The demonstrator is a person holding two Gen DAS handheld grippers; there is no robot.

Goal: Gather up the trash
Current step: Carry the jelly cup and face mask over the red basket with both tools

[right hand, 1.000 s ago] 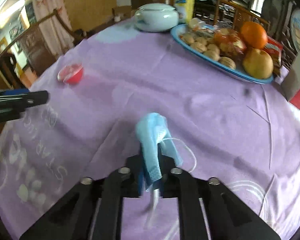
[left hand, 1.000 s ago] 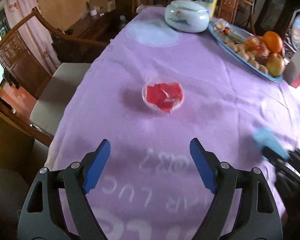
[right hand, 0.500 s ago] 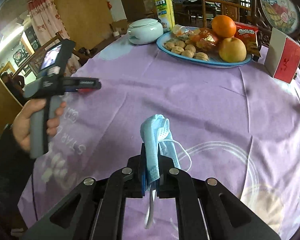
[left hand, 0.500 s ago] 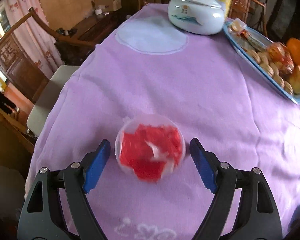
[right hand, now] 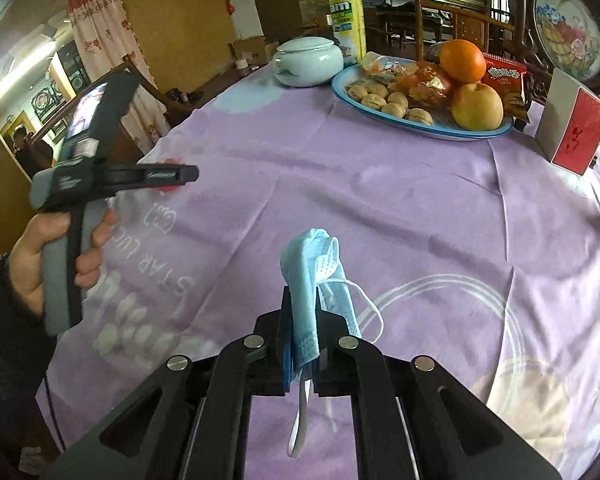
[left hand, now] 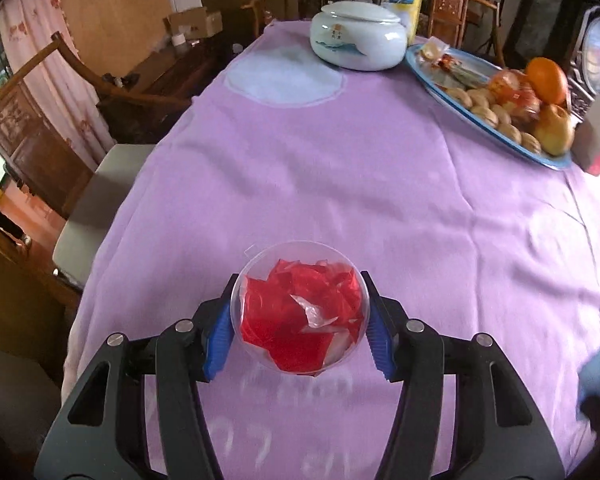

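The left gripper (left hand: 298, 326) was closing around a clear plastic cup (left hand: 300, 308) stuffed with red wrappers, which stood near the table's (left hand: 380, 184) left edge; its blue pads (left hand: 220, 330) looked to be touching the cup's sides. The right gripper (right hand: 300, 344), clamped shut, held a crumpled blue face mask (right hand: 314, 276) clear of the cloth, presumably ready for binning.
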